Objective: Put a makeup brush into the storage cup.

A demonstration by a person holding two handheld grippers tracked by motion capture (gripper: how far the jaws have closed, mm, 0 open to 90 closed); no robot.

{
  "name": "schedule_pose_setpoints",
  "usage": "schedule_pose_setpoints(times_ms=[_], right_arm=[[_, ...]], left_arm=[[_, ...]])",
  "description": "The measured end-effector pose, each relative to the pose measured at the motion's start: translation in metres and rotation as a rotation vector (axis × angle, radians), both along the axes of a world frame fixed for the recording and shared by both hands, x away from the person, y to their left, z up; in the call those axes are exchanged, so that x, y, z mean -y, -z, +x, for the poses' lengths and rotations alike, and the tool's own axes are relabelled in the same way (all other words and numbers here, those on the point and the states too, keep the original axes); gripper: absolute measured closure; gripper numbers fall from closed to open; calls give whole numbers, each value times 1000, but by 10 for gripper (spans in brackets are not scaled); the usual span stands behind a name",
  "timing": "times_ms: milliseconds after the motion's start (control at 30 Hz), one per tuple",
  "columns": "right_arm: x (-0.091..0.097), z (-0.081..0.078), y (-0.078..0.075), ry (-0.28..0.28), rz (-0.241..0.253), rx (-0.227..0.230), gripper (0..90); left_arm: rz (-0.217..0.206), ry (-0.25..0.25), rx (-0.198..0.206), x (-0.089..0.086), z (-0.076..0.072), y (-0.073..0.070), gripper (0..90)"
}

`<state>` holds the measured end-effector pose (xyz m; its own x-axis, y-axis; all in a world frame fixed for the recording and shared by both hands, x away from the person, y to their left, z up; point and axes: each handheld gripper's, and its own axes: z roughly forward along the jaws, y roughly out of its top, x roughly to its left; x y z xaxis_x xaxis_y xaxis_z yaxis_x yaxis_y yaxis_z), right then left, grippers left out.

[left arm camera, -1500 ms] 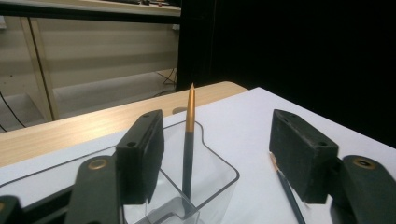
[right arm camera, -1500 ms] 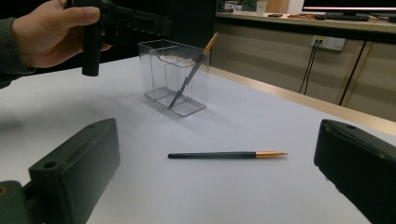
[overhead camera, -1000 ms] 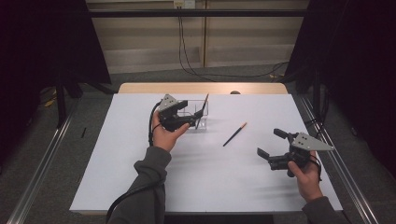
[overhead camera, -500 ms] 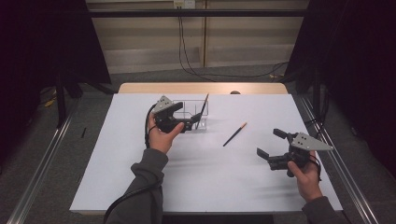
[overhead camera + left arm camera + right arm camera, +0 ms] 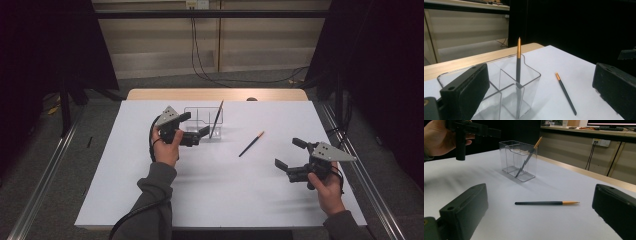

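A clear plastic holder [image 5: 200,120] with compartments stands at the back of the white table. A dark pen with a gold end [image 5: 216,118] leans in its right compartment. My left gripper [image 5: 194,126] hovers just left of the holder. Its jaws have just been opening and now stand open, gripping nothing. In the left gripper view the holder [image 5: 506,87] and its pen [image 5: 518,62] stand close ahead. A second pen [image 5: 251,144] lies flat on the table. My right gripper [image 5: 289,153] is open to the right of that pen [image 5: 544,202], pointing at it.
The white sheet [image 5: 220,200] covers the table, with a bare wooden strip [image 5: 215,94] along the far edge. Metal rails [image 5: 40,185] run beside the table. Cables hang down the back wall [image 5: 200,55]. The left hand and its gripper [image 5: 474,131] show at upper left in the right gripper view.
The left gripper has drawn back a little from the holder, toward the left and the near side, with its jaws wider. The pen stays in the holder. The right gripper has not moved.
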<state>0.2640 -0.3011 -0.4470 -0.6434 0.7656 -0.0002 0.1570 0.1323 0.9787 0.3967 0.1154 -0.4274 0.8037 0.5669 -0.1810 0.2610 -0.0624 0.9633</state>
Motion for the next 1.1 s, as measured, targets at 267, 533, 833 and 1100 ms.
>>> schedule_pose_setpoints(times_ms=[267,533,833,1100], right_arm=[[-1,0,0,-1,-1,0,0],[-2,0,1,-9,-2,-1,0],[-2,0,1,-6,-10,-2,0],[-2,-1,1,-1,-10,-7,0]], left_arm=[[1,10,24,-5,-6,-2,12],[6,16,29,-13,-11,-3,14],[4,8,39,-20,-16,-2,16],[-3,-13,41,-27,-23,-2,17]])
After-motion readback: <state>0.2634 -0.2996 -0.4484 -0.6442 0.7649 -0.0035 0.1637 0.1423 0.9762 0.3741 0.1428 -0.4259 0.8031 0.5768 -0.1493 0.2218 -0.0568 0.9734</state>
